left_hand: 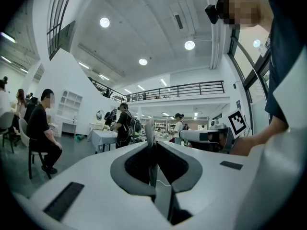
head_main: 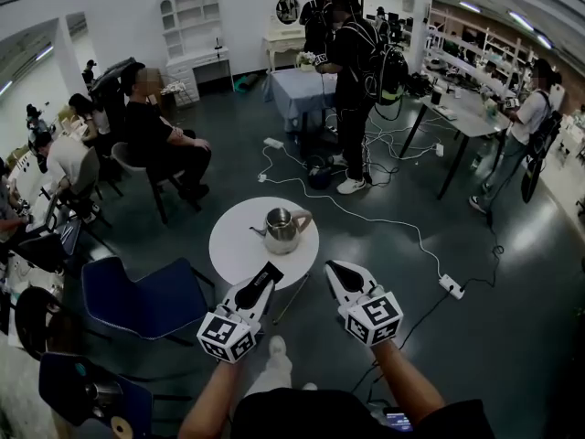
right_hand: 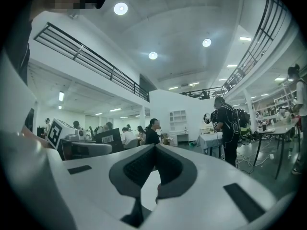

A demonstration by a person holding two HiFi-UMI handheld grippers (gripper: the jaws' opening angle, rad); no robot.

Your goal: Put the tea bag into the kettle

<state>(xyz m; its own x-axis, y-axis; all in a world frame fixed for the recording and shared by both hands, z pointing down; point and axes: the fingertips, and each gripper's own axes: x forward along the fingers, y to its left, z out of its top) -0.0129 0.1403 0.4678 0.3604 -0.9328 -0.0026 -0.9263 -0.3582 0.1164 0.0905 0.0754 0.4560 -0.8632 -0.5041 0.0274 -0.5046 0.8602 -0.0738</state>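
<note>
A metal kettle (head_main: 281, 228) with its lid on stands on a small round white table (head_main: 233, 250). My left gripper (head_main: 272, 269) hovers over the table's near edge, below the kettle. In the left gripper view it (left_hand: 152, 145) is shut on a thin flat tea bag (left_hand: 149, 129) that sticks up between the jaws, with a fine string below. My right gripper (head_main: 332, 266) hangs just off the table's near right edge. Its jaws (right_hand: 154, 146) meet at the tips with nothing between them. Both gripper views look out level into the room, and neither shows the kettle.
A blue chair (head_main: 137, 295) stands left of the table. A seated person (head_main: 160, 140) is at the back left and a standing person with a backpack (head_main: 352, 80) behind the table. White cables (head_main: 393, 218) and a power strip (head_main: 451, 286) lie on the floor to the right.
</note>
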